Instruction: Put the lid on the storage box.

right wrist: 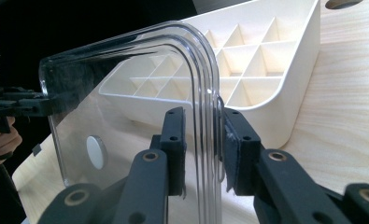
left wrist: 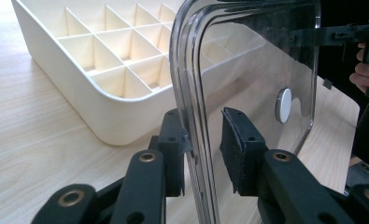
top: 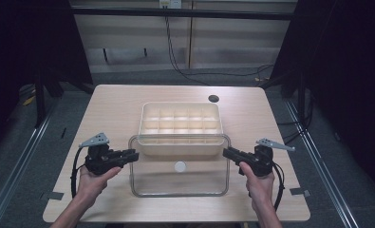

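A clear plastic lid [top: 194, 178] with a white round knob [top: 180, 166] hangs just above the table, its far edge over the front wall of a cream box [top: 141, 121] divided into several cells. My left gripper [top: 135, 155] is shut on the lid's left rim, and my right gripper [top: 225, 152] is shut on its right rim. In the left gripper view the lid [left wrist: 247, 60] stands on edge between the pads of my left gripper [left wrist: 203, 140]. The right gripper view shows the lid's curved rim [right wrist: 140, 93] pinched in my right gripper [right wrist: 203, 135].
The wooden table [top: 114, 104] has a dark round hole [top: 213, 98] behind the box. Cables trail from both grippers past the table's front edge. Dark curtains and floor rails flank the table on both sides.
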